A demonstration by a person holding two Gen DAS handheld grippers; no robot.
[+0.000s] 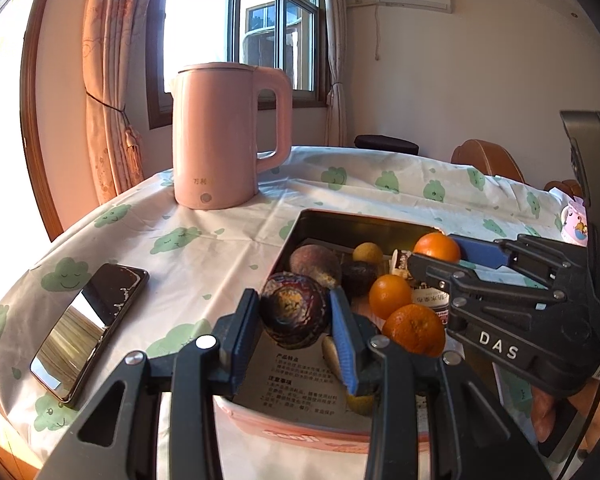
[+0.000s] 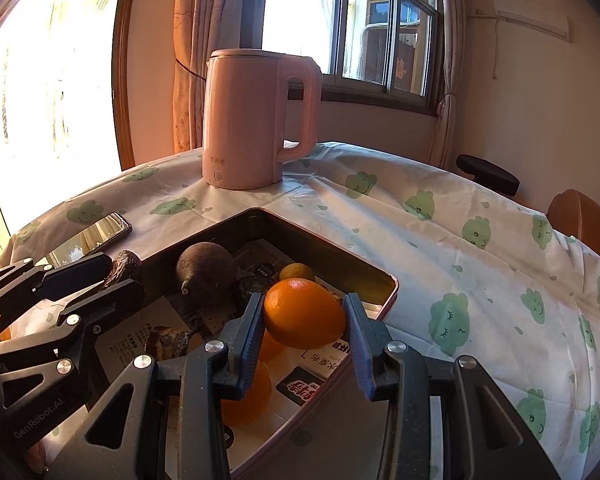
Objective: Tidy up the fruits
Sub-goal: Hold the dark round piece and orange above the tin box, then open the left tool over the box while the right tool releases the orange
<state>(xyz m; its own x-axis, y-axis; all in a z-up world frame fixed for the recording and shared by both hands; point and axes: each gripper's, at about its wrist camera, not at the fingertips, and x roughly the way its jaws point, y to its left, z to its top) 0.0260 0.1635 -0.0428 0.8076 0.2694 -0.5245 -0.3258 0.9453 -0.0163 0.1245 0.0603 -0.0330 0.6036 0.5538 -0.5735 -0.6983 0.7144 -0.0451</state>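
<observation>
Both grippers hold fruit above the tin.

Left gripper [image 1: 296,316] is clamped on a wrinkled dark fruit [image 1: 294,310]; right gripper [image 2: 305,316] grips an orange [image 2: 304,313], both just over the tin [image 2: 260,216]. In the tin lie two oranges [image 1: 389,295], a brown fruit [image 1: 314,265] and a small yellow fruit [image 1: 367,253] on printed paper. A phone [image 1: 92,328] lies at 9 o'clock of the tin; the kettle [image 1: 224,136] stands beyond, at 11 o'clock.

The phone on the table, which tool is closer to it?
Left. The left tool, shut on a dark wrinkled fruit, is over the tin's side facing the phone. The right tool, holding an orange, sits farther across the tin.
</observation>
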